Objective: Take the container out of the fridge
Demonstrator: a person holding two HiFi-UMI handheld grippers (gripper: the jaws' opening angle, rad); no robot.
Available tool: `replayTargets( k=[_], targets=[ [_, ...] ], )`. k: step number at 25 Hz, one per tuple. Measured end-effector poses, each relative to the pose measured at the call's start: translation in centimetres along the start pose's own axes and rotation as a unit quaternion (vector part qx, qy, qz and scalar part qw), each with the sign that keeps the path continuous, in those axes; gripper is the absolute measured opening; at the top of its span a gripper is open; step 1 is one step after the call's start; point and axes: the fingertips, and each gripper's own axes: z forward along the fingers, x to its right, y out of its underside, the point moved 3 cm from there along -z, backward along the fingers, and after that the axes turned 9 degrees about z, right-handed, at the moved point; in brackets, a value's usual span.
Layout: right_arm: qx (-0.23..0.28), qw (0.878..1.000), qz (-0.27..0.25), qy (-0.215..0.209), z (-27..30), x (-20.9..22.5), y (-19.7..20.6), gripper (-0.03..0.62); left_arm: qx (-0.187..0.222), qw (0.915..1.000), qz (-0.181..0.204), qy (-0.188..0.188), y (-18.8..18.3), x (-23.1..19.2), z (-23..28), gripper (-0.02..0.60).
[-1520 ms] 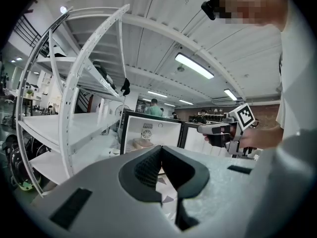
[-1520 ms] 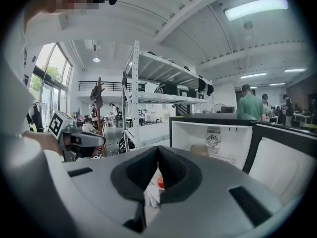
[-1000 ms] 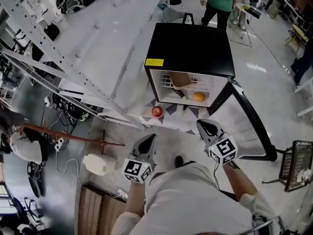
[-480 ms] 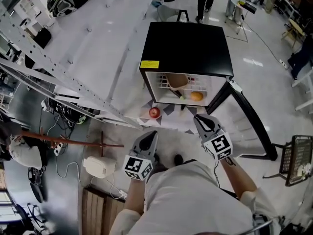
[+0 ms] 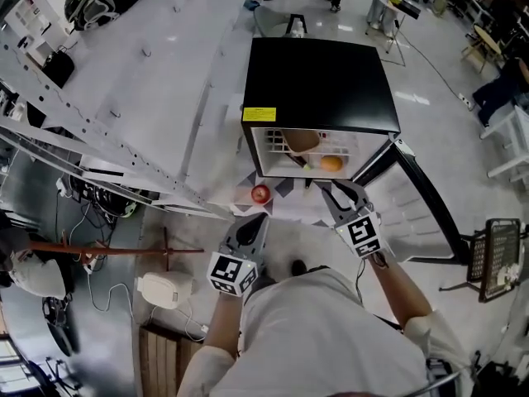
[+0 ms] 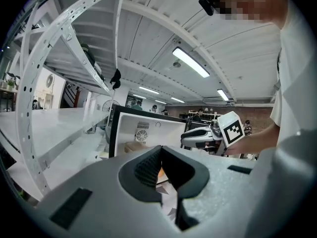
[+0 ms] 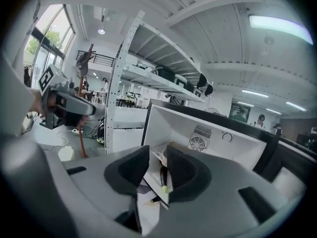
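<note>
A black mini fridge (image 5: 322,77) stands on the floor with its door (image 5: 417,213) swung open to the right. On its wire shelf sit a tan container (image 5: 299,139), an orange (image 5: 331,163) and a dark stick with a green tip (image 5: 307,165). My right gripper (image 5: 333,190) hovers just in front of the opening. Its jaws are opening with nothing between them (image 7: 157,155), and they point into the white interior (image 7: 213,125). My left gripper (image 5: 254,222) hangs lower left of the fridge, shut and empty (image 6: 160,150).
A red apple (image 5: 260,193) lies on the floor before the fridge's left corner. Metal racking (image 5: 124,131) runs along the left. A white appliance (image 5: 161,286), cables and a reddish rod (image 5: 107,251) lie at lower left. A wire basket (image 5: 500,263) stands far right.
My right gripper has moved forward toward the fridge opening and its jaws have parted. The left gripper has crept forward a little, still shut. The person behind the fridge has walked away.
</note>
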Motion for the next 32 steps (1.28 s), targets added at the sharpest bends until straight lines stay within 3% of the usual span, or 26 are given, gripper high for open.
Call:
replayTargets(
  k=[10,19,32],
  targets=[
    [-0.056,0.988,-0.143,0.031,7.7,0.7,1.0,0.233,0.011,0.9999,-0.009,0.009,0.3,-3.3,0.8,0.005],
    [-0.123,0.970,-0.207,0.038,15.0,2.4,4.6,0.314,0.016,0.9994,-0.029,-0.001,0.7,-4.7,1.4,0.005],
    [-0.199,0.923,-0.322,0.068,23.0,4.9,9.9,0.371,-0.004,0.9981,-0.045,-0.042,1.9,-6.9,-0.3,0.005]
  ],
)
